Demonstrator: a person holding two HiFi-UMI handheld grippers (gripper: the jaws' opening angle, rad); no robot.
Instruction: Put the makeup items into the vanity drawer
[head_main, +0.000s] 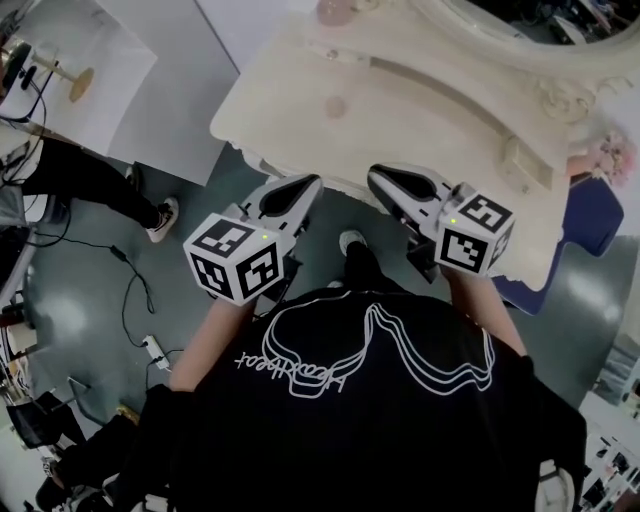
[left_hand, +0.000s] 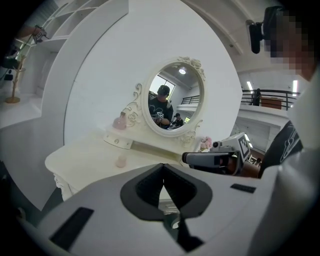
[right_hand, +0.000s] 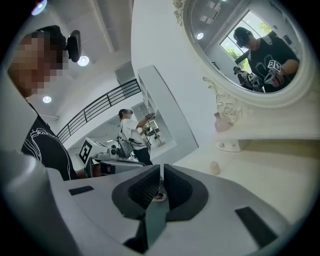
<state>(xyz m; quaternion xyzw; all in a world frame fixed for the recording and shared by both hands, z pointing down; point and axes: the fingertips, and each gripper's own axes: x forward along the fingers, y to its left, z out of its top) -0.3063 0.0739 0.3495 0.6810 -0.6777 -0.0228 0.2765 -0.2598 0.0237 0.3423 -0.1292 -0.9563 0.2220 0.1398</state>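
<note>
Black tee (head_main: 420, 440), white line print (head_main: 372, 345) — left gripper (head_main: 312, 184), right gripper (head_main: 376, 178) white-grey.

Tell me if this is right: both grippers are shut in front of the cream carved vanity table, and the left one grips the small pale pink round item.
No. The left gripper is shut but empty; the small pale pink round item sits on the cream carved vanity table, as the left gripper view shows. The rest holds.

From your head view, only the top of the vanity (head_main: 420, 120) shows; its front is out of sight below the edge. There the mirror (head_main: 540, 25) and the pink item (head_main: 335, 10) beside it are cut by the picture's top. The small pinkish thing (head_main: 336, 105) on the tabletop (a blob in every view) is too small to name.
</note>
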